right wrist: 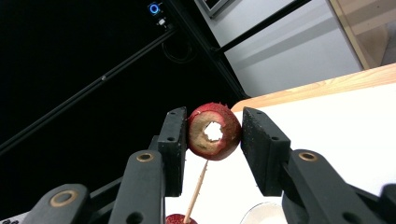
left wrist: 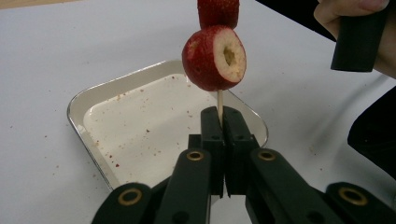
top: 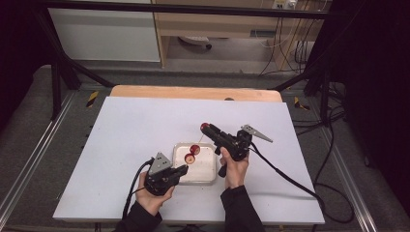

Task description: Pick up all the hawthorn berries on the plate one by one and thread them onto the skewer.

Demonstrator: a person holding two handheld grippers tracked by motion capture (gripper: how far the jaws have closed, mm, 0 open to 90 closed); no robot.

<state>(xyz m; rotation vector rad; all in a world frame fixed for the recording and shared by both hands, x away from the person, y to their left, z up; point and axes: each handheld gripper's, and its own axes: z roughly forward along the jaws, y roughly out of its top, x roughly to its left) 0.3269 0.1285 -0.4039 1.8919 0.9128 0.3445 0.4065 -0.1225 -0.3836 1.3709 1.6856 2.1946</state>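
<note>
The skewer [left wrist: 220, 103] is a thin wooden stick, and the left gripper [top: 181, 170] holds its lower end tightly between two closed jaws, as the left gripper view shows. The stick rises from the jaws above the tray [left wrist: 93, 119]. On it sit two red fruits with a hole through the core: the lower fruit [left wrist: 214, 58] shows its pale cut face and the hole, and the upper fruit [left wrist: 218, 11] is just above it, touching it, partly cut by the top edge of that view. In the high view these two fruits [top: 192, 153] are over the left part of the white tray [top: 205, 175], which lies on the white table [top: 125, 130], near the person's side. Small red crumbs lie inside the tray and on the table around it.

Farther away, the right gripper [top: 207, 127] is lifted above the table beyond the tray and grasps a third fruit [right wrist: 214, 131] between its jaws. In the right gripper view the jaws press on both sides of this fruit, and its hole faces the camera. Below it the pointed end of the skewer [right wrist: 196, 192] comes up toward the fruit, but I cannot tell if it touches it. The person's right hand [top: 234, 166] holds the handle of this gripper.
</note>
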